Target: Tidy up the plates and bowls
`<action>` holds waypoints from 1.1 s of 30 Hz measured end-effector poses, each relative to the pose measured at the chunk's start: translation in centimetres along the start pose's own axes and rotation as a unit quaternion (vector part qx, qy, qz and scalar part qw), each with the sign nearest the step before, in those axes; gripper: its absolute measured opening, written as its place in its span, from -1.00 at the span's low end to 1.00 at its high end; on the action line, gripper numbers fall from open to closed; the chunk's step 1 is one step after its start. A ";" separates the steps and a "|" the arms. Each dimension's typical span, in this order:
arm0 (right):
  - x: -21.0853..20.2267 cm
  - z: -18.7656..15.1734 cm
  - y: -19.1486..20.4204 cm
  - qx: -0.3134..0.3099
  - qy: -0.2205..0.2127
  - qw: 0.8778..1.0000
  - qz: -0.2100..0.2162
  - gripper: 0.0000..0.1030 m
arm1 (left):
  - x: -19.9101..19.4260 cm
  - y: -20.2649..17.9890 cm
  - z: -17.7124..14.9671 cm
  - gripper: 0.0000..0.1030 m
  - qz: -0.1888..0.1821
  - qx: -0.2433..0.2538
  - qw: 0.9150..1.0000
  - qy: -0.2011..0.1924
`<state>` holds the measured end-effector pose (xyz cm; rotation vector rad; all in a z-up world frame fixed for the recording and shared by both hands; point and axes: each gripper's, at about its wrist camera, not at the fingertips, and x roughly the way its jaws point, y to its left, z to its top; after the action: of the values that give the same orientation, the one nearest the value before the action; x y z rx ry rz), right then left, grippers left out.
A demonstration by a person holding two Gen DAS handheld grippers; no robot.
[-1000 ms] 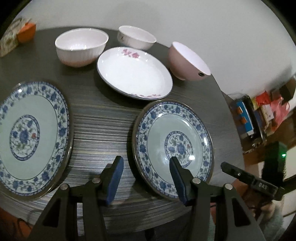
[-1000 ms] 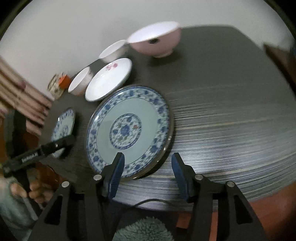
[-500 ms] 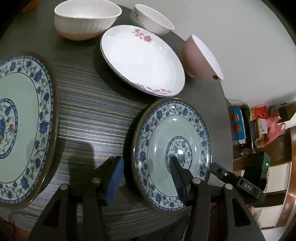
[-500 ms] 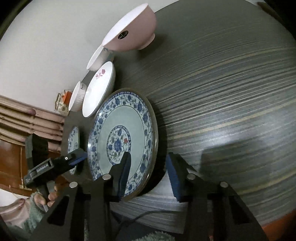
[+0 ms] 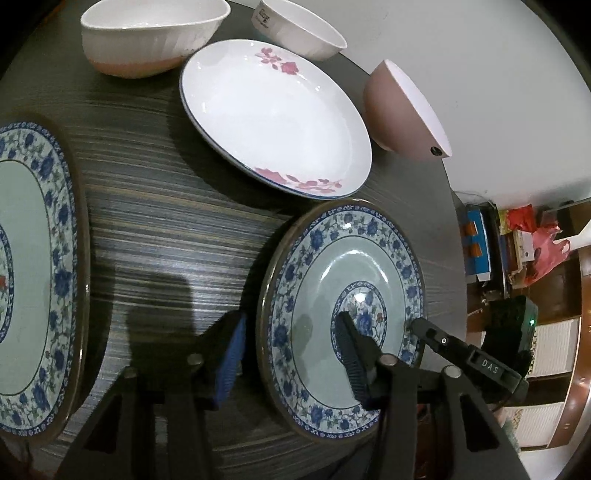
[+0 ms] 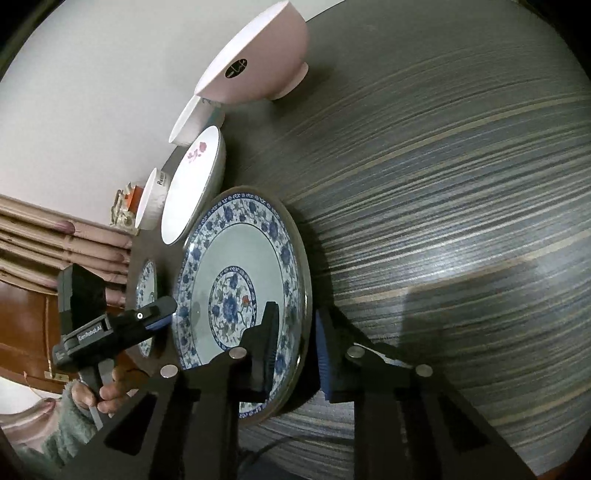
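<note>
Currently, by item:
left gripper (image 5: 291, 354): jaws spread wide, astride the near-left rim of the right blue plate (image 5: 325, 266); one finger over the plate's well, the other outside the rim above the table (image 5: 177, 229); not pinching; cannot tell if a pad touches the plate
right gripper (image 6: 293, 354): jaws apart, straddling the rim of the same plate (image 6: 236, 254) on its opposite side; inner finger above the plate's face, outer blue pad beside the rim on the table side; gap to the rim is narrow, contact unclear
right blue plate: blue-and-white floral border, pale centre with a blue medallion; lies near the table edge, between the two grippers; flat or slightly lifted, cannot tell
left blue plate (image 5: 33, 280): same pattern, larger in view; flat at the left, apart from the other
white plate (image 5: 273, 122): pink flowers; just behind the right blue plate, rims close
ribbed bowl (image 5: 147, 37): white over pink base; upright, back left
small white bowl (image 5: 303, 26): upright behind the white plate; label on its wall
pink bowl (image 5: 399, 103): upright at the back right, sticker on its side
person's hand (image 6: 110, 391): grips the left gripper's handle; fuzzy sleeve at the wrist
</note>
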<state>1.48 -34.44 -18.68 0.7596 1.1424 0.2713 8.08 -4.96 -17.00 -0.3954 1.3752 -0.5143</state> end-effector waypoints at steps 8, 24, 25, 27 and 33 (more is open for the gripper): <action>-0.6 -0.3 -0.4 -0.006 -0.013 1.000 -0.005 -0.77 | -0.3 0.1 -0.2 -0.48 0.019 0.004 1.000 0.003; -1.0 -0.9 1.6 -0.033 -0.023 0.999 -0.033 -0.76 | -1.9 0.3 -1.0 -0.63 0.045 0.028 0.999 -0.007; -1.0 -0.9 1.8 -0.032 -0.023 0.999 -0.034 -0.76 | -2.0 0.3 -1.1 -0.63 0.044 0.030 0.999 -0.008; -1.2 -1.1 2.0 -0.034 -0.025 0.999 -0.034 -0.76 | -2.2 0.0 -1.2 -0.63 0.043 0.031 0.999 -0.006; -1.5 -1.5 3.4 -0.042 -0.032 0.998 -0.035 -0.76 | -3.7 0.3 -1.3 -0.63 0.039 0.024 0.999 -0.022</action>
<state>0.12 -32.24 -15.60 0.6489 1.0888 0.2331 6.45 -2.63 -14.36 -0.3104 1.3284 -0.4720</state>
